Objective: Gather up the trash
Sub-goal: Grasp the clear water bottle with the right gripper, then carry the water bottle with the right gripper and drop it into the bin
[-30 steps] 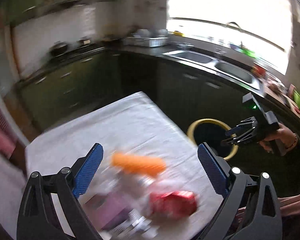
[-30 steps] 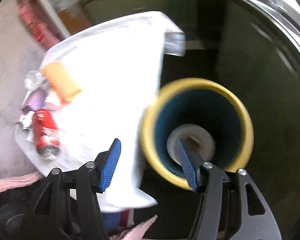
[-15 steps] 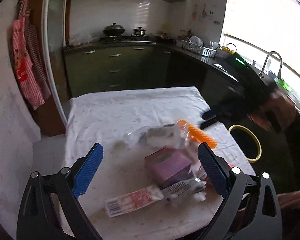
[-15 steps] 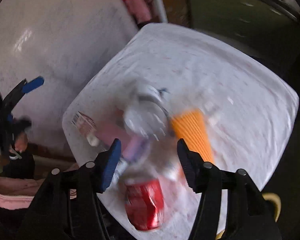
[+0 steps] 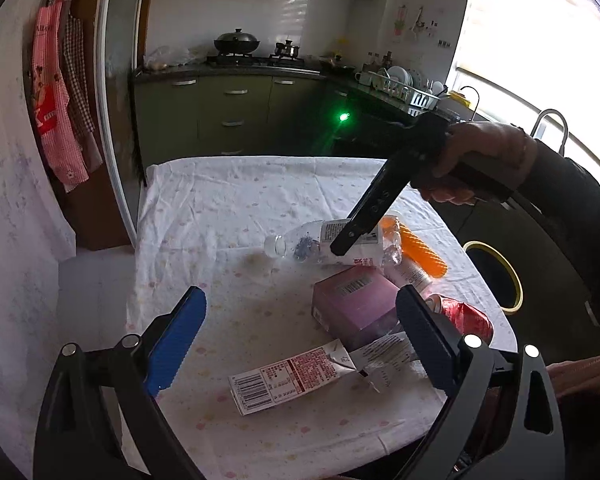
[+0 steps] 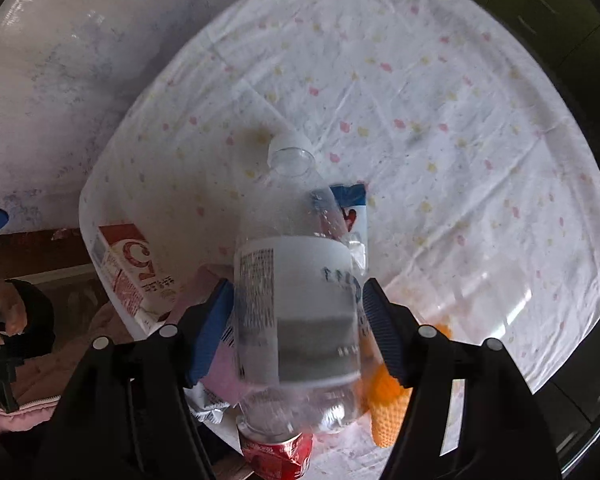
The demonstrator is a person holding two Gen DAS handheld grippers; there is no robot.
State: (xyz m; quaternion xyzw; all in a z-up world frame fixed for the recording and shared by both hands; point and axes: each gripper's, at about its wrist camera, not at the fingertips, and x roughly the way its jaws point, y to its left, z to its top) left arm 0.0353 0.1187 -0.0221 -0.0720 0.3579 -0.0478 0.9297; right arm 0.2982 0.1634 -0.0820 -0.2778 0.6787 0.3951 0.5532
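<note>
So we've got the table (image 5: 228, 200) with its spotted white cloth, and all the trash bunched at its 4 o'clock corner in the left wrist view. The yellow-rimmed bin (image 5: 512, 276) sits on the floor just off that edge, around 3 o'clock.

Biggest piece is the clear plastic bottle (image 6: 296, 292), lying on its side, cap off, mouth pointing to 12 o'clock in the right wrist view. Next to it there's a pink box (image 5: 356, 308), a flattened carton (image 5: 288, 376) near the front edge, an orange ridged thing (image 5: 424, 252) and a dented red can (image 5: 464, 316).

Our right gripper (image 6: 296, 320) points steeply down over the bottle, and its jaws have just been opening; the labelled middle of the bottle sits between them, with the pads alongside it and not visibly squeezing yet. Left gripper (image 5: 300, 336) hangs over the front of the table with jaws wide apart, nothing in them.

We reckon the bottle's empty, so super light, but thin-walled and slick. It'll buckle and could squirt out if clamped hard. The label band looks like the best spot to take hold, since it's the straightest part and a bit less slippery than bare plastic.
</note>
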